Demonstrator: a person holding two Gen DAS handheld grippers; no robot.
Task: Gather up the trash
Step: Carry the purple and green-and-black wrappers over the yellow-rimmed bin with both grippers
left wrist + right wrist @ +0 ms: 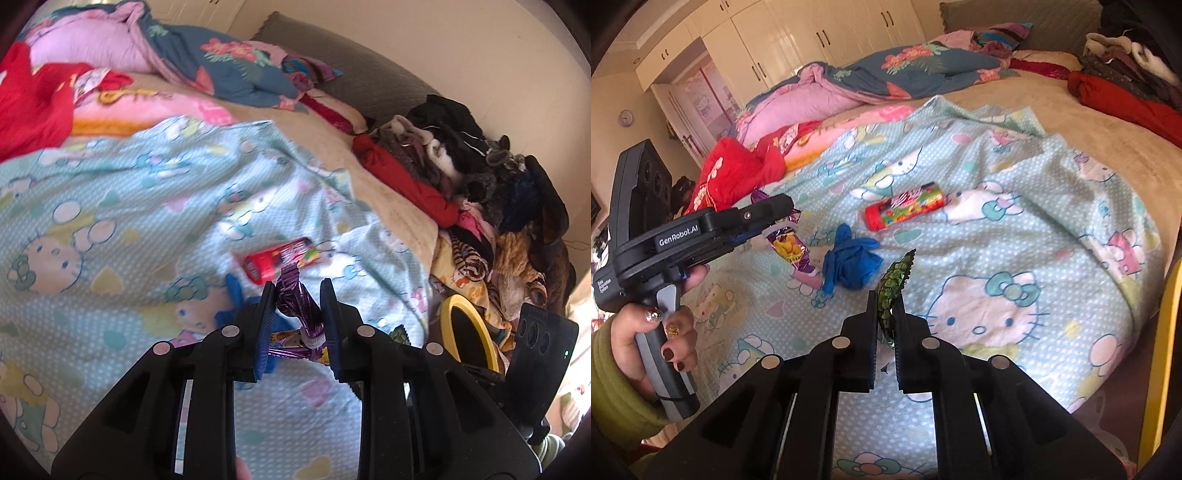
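Note:
My left gripper [297, 285] is shut on a crumpled purple foil wrapper [295, 295] and holds it above the light-blue cartoon sheet [110, 206]. It shows from the side in the right wrist view [783, 208], over a purple-and-yellow snack bag [790, 248]. My right gripper [886, 295] is shut on a green patterned wrapper [894, 282], held above the sheet. A red candy tube [905, 209] lies on the sheet beyond; it also shows in the left wrist view [277, 260]. Crumpled blue gloves [849, 264] lie left of my right gripper.
A yellow-rimmed black bin [467, 334] stands by the bed's right side; its rim shows in the right wrist view [1160, 354]. A clothes pile [480, 177] lines the bed's right edge. Red clothing [735, 173] and folded quilts [871, 77] lie at the far side. Wardrobes [798, 40] stand behind.

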